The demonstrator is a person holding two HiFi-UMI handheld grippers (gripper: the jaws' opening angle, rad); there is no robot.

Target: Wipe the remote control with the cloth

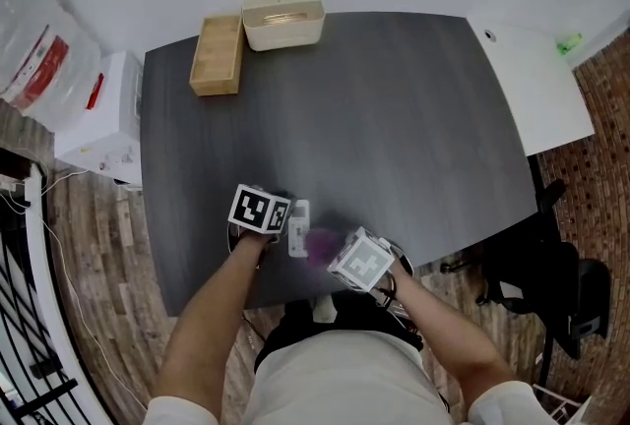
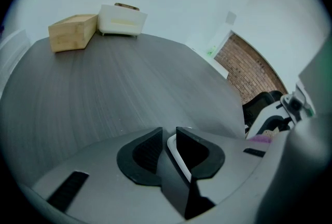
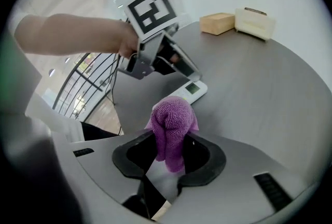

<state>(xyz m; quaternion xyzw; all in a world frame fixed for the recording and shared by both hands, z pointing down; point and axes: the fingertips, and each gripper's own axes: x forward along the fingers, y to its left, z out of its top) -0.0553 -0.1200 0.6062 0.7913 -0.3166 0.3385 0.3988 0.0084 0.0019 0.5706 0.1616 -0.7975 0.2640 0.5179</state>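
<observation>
White remote control (image 3: 189, 91), green screen, pinched by left gripper (image 2: 169, 140); right gripper (image 3: 167, 151) clamps bunched purple cloth (image 3: 171, 122)

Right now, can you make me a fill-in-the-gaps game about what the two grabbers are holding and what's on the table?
1. The right gripper is shut on a ____ cloth.
2. The left gripper clamps one end of the remote control, whose colour is ____.
3. Next to the cream bin at the far edge of the table stands a box made of ____.
Missing words: purple; white; wood.
</observation>
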